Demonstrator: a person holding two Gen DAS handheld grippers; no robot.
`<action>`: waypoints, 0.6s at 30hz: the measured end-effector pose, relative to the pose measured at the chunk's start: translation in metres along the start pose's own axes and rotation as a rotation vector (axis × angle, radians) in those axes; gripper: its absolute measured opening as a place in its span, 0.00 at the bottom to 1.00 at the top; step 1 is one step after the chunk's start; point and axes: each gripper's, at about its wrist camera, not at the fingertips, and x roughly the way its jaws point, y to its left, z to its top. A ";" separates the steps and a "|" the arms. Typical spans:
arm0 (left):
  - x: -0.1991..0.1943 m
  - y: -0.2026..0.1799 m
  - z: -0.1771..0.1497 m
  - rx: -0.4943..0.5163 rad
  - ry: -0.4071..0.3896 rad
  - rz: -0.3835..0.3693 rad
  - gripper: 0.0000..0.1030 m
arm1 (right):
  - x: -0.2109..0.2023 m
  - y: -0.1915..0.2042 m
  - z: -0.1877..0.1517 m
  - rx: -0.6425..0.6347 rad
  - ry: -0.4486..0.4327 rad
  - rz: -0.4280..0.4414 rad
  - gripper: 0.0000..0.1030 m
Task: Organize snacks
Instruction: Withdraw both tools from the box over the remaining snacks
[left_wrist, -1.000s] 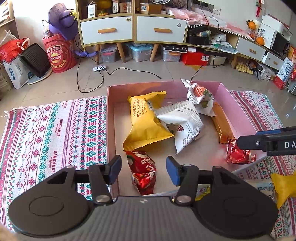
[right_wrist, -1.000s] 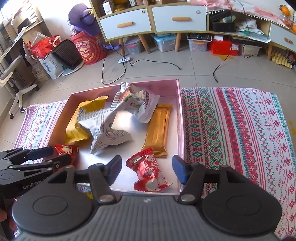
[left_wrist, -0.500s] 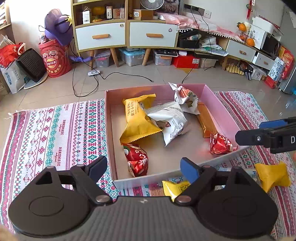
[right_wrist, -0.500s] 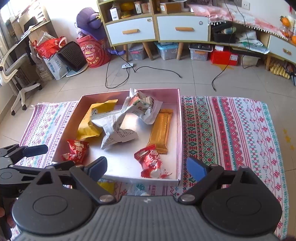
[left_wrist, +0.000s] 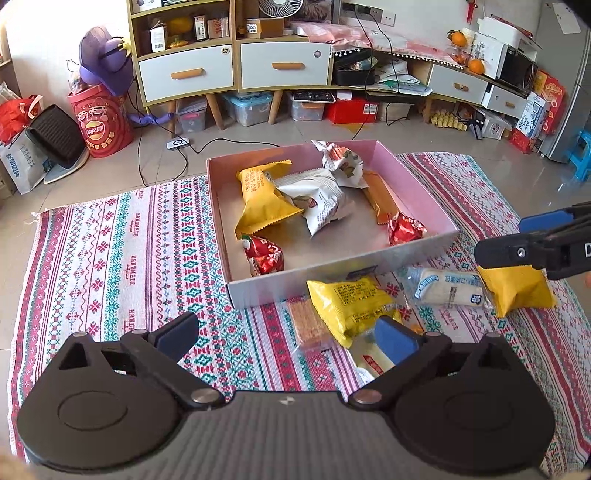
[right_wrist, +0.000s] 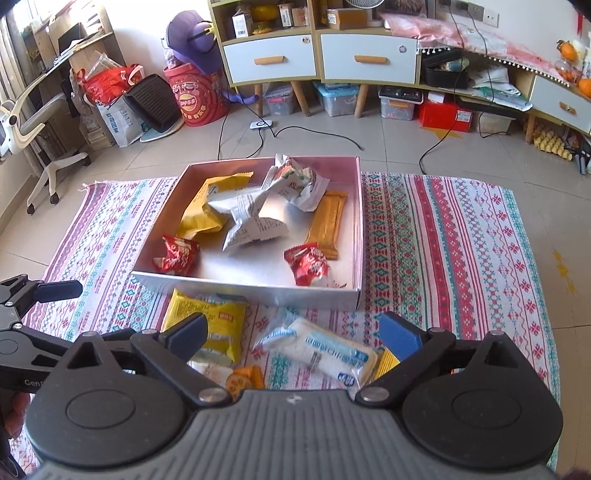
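Note:
A pink box (left_wrist: 424, 173) on the patterned rug holds a yellow packet (left_wrist: 258, 195), white packets (left_wrist: 321, 199), an orange bar (left_wrist: 380, 195) and two red packets (left_wrist: 264, 254) (left_wrist: 404, 229). In front of it on the rug lie a yellow packet (left_wrist: 351, 299), a white-and-blue packet (left_wrist: 447, 288) and another yellow packet (left_wrist: 517, 288). My left gripper (left_wrist: 286, 330) hovers over the rug before the box, its jaws opening with nothing between the pads. My right gripper (right_wrist: 293, 330) hangs above the white-and-blue packet (right_wrist: 328, 350), its jaws also opening and gripping nothing.
The rug (left_wrist: 129, 258) stretches wide to the left and right of the box. Beyond it, cables (right_wrist: 314, 129) cross the tiled floor. A drawer cabinet (left_wrist: 236, 70), a red bucket (left_wrist: 99, 125) and storage bins line the back. An office chair (right_wrist: 33, 122) stands far left.
Both grippers have drawn back and up from the box and their jaws have spread wide. The two red packets stay lying in the box. Loose packets on the rug have come into view.

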 end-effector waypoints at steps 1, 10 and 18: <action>-0.002 -0.001 -0.003 0.005 0.001 -0.005 1.00 | -0.001 0.001 -0.002 0.001 0.000 0.004 0.96; -0.013 -0.005 -0.034 0.069 0.017 -0.065 1.00 | -0.005 0.008 -0.035 0.013 0.015 0.044 0.97; -0.014 -0.004 -0.068 0.109 0.042 -0.133 1.00 | 0.003 0.020 -0.068 -0.031 0.054 0.102 0.97</action>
